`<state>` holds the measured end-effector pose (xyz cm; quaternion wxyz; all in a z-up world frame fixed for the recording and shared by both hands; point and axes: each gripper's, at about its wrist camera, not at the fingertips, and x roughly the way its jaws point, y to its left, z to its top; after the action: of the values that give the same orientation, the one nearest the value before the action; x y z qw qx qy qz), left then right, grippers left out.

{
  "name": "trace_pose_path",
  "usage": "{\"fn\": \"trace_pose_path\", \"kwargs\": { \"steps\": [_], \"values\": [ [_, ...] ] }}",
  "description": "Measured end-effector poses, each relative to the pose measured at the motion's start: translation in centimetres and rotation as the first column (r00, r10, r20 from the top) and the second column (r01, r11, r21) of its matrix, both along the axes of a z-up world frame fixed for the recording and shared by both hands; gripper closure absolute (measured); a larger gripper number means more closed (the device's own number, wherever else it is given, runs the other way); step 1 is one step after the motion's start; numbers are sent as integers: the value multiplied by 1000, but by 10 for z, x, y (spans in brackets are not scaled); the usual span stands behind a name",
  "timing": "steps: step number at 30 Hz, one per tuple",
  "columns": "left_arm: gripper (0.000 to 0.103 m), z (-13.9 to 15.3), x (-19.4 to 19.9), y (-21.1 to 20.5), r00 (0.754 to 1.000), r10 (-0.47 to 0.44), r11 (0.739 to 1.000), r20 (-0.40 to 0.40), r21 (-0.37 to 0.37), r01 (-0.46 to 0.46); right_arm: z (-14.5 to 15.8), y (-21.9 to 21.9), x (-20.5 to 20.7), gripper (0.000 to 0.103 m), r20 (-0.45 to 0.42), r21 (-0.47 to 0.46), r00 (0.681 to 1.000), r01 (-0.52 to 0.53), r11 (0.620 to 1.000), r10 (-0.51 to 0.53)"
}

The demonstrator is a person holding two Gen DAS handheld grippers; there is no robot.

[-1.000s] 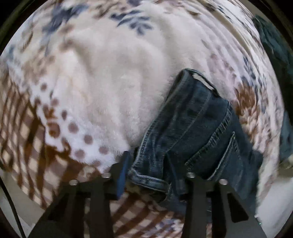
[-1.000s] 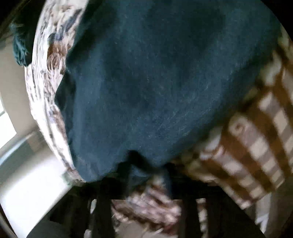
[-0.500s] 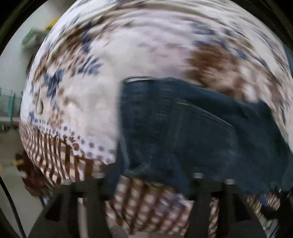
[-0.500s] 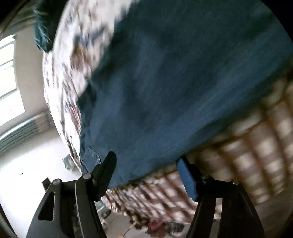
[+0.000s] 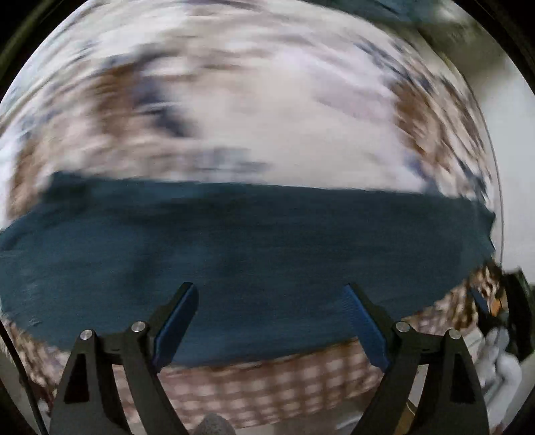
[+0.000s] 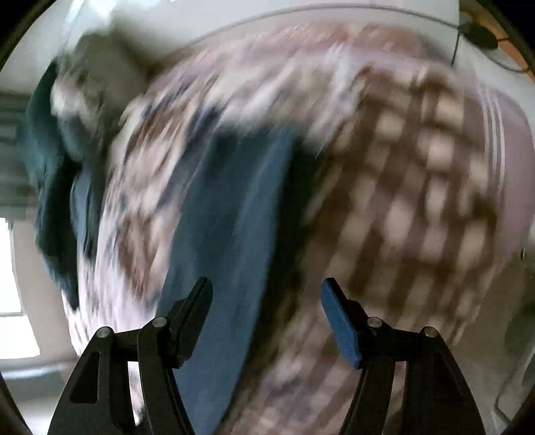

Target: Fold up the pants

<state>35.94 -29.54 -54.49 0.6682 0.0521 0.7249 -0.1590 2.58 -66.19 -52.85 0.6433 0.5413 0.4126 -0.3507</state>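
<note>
The dark blue jeans (image 5: 254, 254) lie as a long flat band across the patterned blanket (image 5: 267, 110) in the blurred left wrist view. My left gripper (image 5: 269, 318) is open and empty just above the jeans' near edge. In the blurred right wrist view the jeans (image 6: 230, 221) run as a narrow strip away from the camera. My right gripper (image 6: 267, 311) is open and empty above the strip's near end, over the checked border of the blanket (image 6: 408, 207).
A teal cloth (image 6: 46, 187) lies bunched at the blanket's far left edge in the right wrist view. A white wall (image 6: 234, 13) and a cable (image 6: 474, 33) stand behind the bed. The bed's front edge (image 5: 267, 388) drops off below my left gripper.
Both grippers have let go of the jeans and opened wide. Both have pulled back and swung, so the jeans now lie flat as a long band.
</note>
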Motion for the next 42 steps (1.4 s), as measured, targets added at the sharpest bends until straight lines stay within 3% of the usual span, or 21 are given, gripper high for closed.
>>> {"fn": "trace_pose_path", "kwargs": {
  "steps": [4,6,7,8,11,16,17,18,19,22,25,27,29,31,34,38,40,42],
  "values": [
    [15,-31,-14,-84,991,-133,990,-10,33,134,-39,-52,-8,34,58,75,998,6,997,-11],
    [15,-52,-16,-106,987,-153,988,-45,30,154,-41,-55,-6,38,86,35,996,12,999,-15],
    [10,-60,-16,-111,987,-150,987,-61,43,153,-38,-54,-2,49,100,-6,995,0,1000,1],
    [0,-69,-14,-115,987,-142,988,-70,53,145,-37,-53,1,53,101,-24,995,-13,1000,15],
    [0,-83,-7,-121,988,-132,988,-81,73,138,-42,-45,12,54,155,-7,988,-6,1000,7],
    [0,-89,0,-133,991,-118,988,-65,94,124,-63,-65,8,56,271,113,962,5,994,-36],
    [0,-89,0,-134,992,-116,988,-59,97,121,-61,-68,10,77,293,105,955,14,994,-44],
    [0,-89,-1,-134,992,-115,988,-56,100,120,-57,-70,10,91,311,99,949,17,995,-47],
    [0,-89,2,-136,992,-114,987,-56,105,119,-51,-73,13,92,325,82,945,13,997,-39],
    [0,-87,-11,-131,990,-116,987,-77,104,124,-46,-68,35,89,336,36,940,-74,997,57],
    [0,-91,-14,-129,991,-115,986,-70,113,123,-76,-66,53,65,274,140,954,-167,976,124],
    [0,-88,-14,-131,990,-118,985,-78,116,127,-84,-64,62,67,258,126,956,-179,976,142],
    [0,-76,-11,-128,993,-79,993,-84,85,86,-78,-63,69,96,228,88,959,-189,978,165],
    [0,-59,-8,-121,998,-30,998,-53,45,33,-64,-64,68,96,218,50,966,-155,987,141],
    [0,-48,-9,-115,999,-35,995,3,89,35,-51,-60,65,96,200,0,973,-120,993,117],
    [0,-65,-14,-101,999,-42,979,13,201,39,-75,-58,61,90,233,96,970,-89,991,64],
    [0,-76,-15,-94,1000,-24,981,-1,191,24,-84,-56,62,82,272,167,960,-120,979,72],
    [0,-77,-17,-95,999,-30,982,11,187,27,-84,-56,67,77,296,163,951,-145,976,92]
  ]
}}
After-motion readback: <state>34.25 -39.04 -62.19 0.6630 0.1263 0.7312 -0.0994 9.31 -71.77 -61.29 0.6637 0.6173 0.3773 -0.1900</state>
